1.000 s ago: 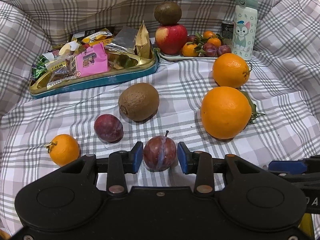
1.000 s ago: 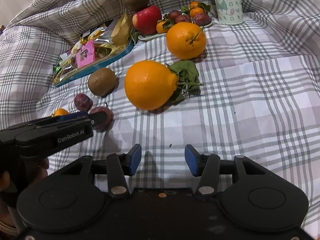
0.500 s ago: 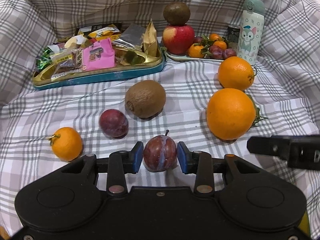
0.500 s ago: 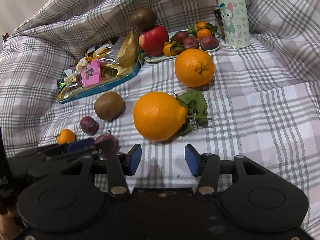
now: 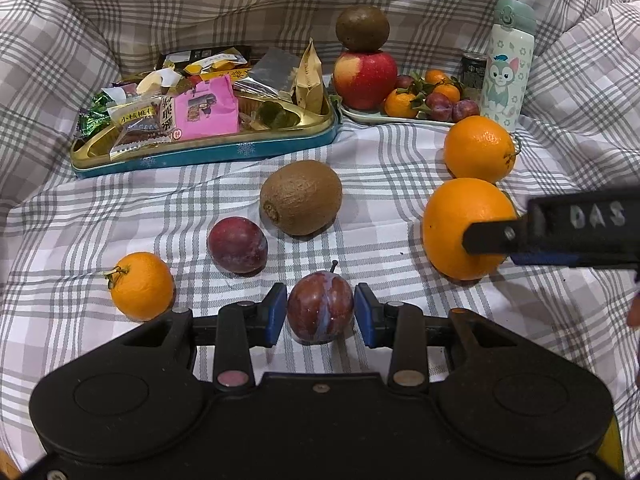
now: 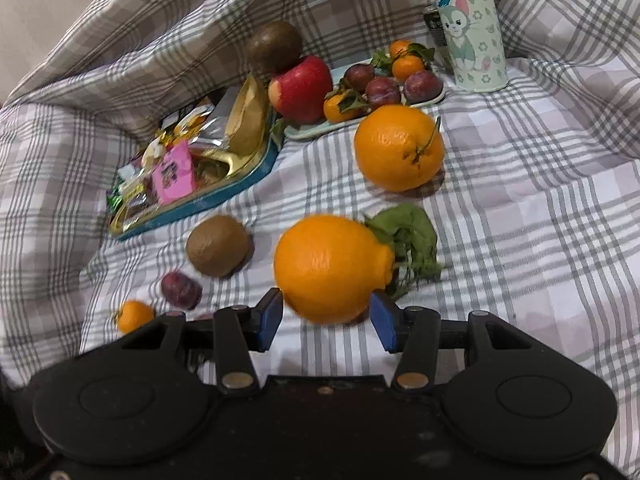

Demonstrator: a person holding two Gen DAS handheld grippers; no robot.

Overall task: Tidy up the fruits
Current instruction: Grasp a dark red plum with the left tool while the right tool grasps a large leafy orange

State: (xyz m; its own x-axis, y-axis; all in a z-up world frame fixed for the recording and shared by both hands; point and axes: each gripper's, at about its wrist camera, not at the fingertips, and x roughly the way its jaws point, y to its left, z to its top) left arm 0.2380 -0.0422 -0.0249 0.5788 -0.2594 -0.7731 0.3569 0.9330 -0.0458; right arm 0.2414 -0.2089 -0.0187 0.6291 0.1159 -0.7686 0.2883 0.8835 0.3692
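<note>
The right gripper [image 6: 326, 318] has advanced so its wide-open fingers flank the leafy orange [image 6: 332, 268] on the cloth, while the left gripper [image 5: 320, 314] brackets a plum [image 5: 320, 306], narrowly open; next, close and lift.

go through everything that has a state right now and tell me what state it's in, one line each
Left gripper: jaws around the stemmed purple plum, slim gaps showing.
Right gripper: open, straddling the big leafy orange.
Mint-capped cartoon-cat bottle: upright, capped.
Gold-lined blue tin: lidless, holding snack packets.
Brown kiwi: balanced on the red apple.
</note>
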